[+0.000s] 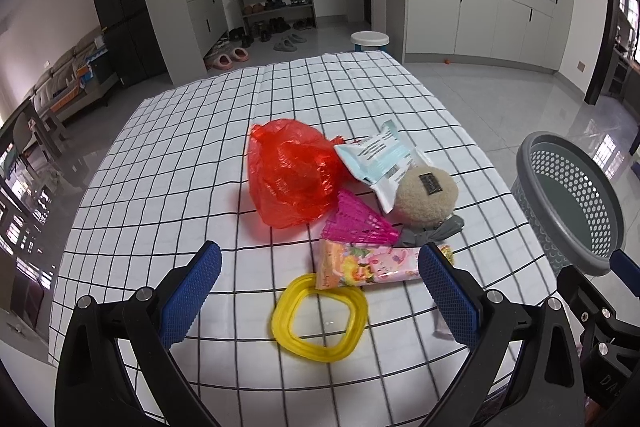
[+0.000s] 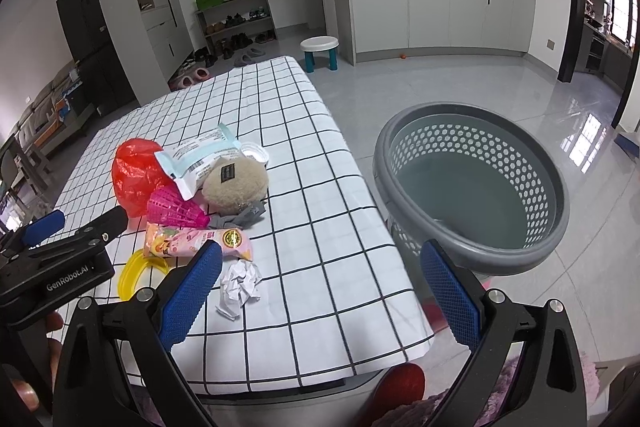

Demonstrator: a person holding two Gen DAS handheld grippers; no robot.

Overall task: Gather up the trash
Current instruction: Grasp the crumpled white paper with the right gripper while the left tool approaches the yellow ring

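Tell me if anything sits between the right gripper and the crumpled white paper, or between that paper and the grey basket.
Nothing visible blocks either path. The crumpled white paper lies on bare tablecloth just ahead of the open right gripper. The pink snack wrapper lies behind it. The grey basket stands on the floor past the table's right edge, its opening clear.

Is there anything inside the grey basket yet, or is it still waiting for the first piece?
The grey basket shows only its bare floor and perforated wall; no trash is visible inside. The near rim hides a strip of floor closest to the right gripper, so that corner cannot be checked.
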